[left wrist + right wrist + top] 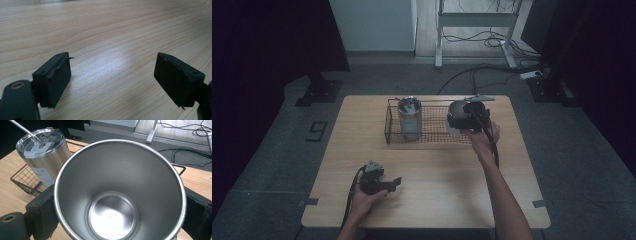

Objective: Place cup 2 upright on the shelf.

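While the left gripper [112, 75] rests on the table [432, 170], jaws apart and empty, right gripper [120, 215] clasping a steel cup [120, 192], over the wire basket [432, 131], beside a lidded tumbler [43, 152].

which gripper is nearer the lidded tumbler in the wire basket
Right. The right gripper holds an open steel cup over the basket's right end, beside the lidded tumbler. The left gripper sits open near the table's front edge, well short of the basket.

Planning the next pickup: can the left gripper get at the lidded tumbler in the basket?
Probably yes: left gripper is open, bare table lies between, the basket is open-topped, right gripper holds its cup farther right.
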Demonstrator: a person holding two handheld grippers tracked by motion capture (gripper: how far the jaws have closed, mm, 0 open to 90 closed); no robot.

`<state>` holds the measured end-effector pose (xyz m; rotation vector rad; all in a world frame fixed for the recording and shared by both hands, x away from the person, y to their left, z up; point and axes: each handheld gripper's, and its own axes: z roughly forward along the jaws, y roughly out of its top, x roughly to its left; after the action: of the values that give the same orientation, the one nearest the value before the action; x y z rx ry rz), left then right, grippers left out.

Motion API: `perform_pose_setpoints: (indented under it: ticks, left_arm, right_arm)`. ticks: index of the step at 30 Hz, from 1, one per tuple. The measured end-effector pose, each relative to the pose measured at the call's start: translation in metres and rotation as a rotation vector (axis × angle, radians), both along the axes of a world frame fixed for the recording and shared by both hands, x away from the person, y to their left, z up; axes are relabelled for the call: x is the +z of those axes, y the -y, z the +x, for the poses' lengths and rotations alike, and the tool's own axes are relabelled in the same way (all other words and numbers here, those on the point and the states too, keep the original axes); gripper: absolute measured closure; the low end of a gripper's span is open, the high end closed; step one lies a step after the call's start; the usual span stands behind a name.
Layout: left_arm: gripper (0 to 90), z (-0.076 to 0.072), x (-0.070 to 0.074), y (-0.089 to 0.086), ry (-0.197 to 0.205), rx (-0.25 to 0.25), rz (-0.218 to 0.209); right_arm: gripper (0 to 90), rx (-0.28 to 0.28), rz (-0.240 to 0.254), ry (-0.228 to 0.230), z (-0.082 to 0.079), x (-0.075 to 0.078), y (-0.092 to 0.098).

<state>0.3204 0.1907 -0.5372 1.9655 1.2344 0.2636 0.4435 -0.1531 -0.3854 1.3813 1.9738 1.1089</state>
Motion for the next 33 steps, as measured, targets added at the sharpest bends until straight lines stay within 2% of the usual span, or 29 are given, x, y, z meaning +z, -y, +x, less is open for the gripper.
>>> perform_pose_setpoints:
  ticks: [16, 33]
  left_arm:
    - [14.6, 0.000, 0.001, -0.001, -0.004, -0.004, -0.003]
    - [14.6, -0.001, 0.002, -0.005, -0.004, -0.003, -0.013]
  right_arm:
    - [6.7, -0.013, -0.015, -0.011, 0.026, 0.005, -0.008]
    - [6.7, -0.016, -0.043, -0.018, 0.049, 0.003, -0.018]
